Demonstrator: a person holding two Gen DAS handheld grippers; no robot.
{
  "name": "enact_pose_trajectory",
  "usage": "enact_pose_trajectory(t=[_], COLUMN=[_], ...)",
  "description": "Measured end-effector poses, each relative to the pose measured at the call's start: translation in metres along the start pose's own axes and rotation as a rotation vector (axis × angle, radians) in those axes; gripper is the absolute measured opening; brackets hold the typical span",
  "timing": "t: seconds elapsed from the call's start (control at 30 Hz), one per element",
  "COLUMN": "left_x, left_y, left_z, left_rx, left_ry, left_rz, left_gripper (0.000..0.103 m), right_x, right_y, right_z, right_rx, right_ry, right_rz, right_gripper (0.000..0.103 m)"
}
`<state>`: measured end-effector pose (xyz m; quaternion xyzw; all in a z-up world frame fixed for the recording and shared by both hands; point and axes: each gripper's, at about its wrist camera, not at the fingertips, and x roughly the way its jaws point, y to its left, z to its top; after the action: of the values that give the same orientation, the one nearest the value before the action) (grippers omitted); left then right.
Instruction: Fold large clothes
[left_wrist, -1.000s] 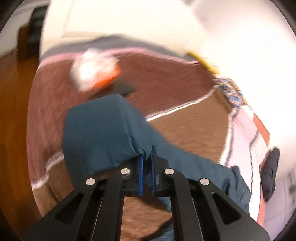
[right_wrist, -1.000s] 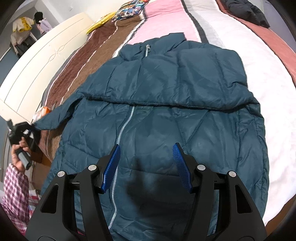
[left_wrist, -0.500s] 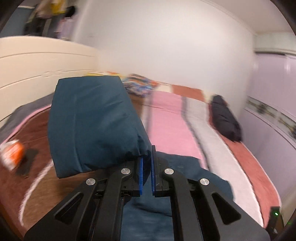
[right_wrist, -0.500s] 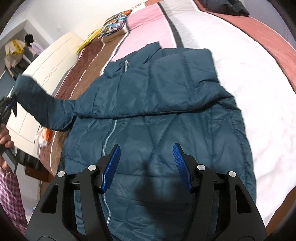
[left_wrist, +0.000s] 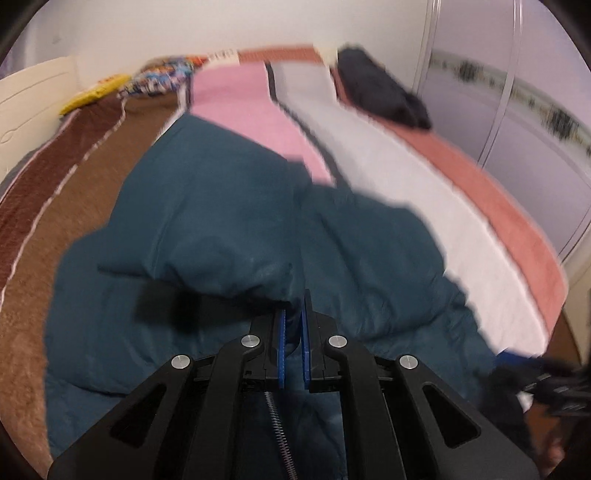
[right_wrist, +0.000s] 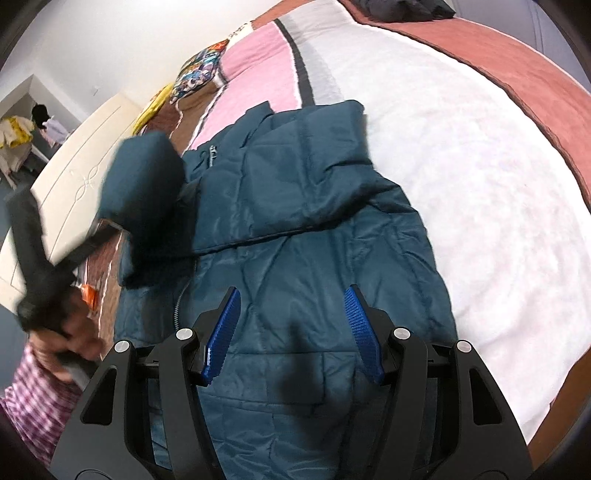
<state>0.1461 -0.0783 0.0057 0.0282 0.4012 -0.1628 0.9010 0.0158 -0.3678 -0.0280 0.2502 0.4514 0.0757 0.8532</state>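
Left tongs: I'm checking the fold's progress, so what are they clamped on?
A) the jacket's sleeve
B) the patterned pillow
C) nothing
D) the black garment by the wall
A: the left tongs are shut on the teal sleeve, raised above the jacket.

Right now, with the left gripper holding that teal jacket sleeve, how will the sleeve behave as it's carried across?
The sleeve looks puffy and probably light, bulging beyond the shut left gripper. It likely flops once released. Its smooth shell on the jacket may slide.
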Motion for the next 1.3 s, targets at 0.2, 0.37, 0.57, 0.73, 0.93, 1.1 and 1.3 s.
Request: enact_pose_trajectory(t=[0.2, 0.37, 0.57, 0.73, 0.93, 1.1, 1.3], left_x=[0.027, 0.020, -0.026, -0.057, -0.074, -0.082, -0.072], left_y=[-0.006, -0.015, -0.011, 0.010, 0.073, 0.139, 0.187], left_z=[-0.016, -0.027, -0.041, -0.053, -0.060, -0.052, -0.038], left_rx=[0.008, 0.036, 0.052, 0.005, -0.096, -0.196, -0.271], left_ry=[0.121, 0.147, 0.102, 0.053, 0.009, -0.029, -0.041], left_rz=[-0.021, -0.057, -0.134, -0.105, 0.069, 0.248, 0.365], left_gripper=[0.043, 0.058, 0.059, 0.059, 0.059, 0.059, 0.059], right_x=[0.004, 0.007, 0.011, 0.023, 0.042, 0.069, 0.087], right_y=[-0.007, -0.003, 0.007, 0.014, 0.025, 0.038, 0.041], right_z=[0.000, -0.001, -0.001, 0.004, 0.025, 0.041, 0.048], right_rx=[0.018, 0.010, -0.006, 0.014, 0.071, 0.079, 0.092], right_ry=[0.009, 0.018, 0.030, 0.064, 0.081, 0.102, 0.137], right_rz=[0.002, 0.008, 0.023, 0.067, 0.135, 0.085, 0.034], right_gripper=[0.059, 0.059, 0.059, 0.059, 0.059, 0.059, 0.009])
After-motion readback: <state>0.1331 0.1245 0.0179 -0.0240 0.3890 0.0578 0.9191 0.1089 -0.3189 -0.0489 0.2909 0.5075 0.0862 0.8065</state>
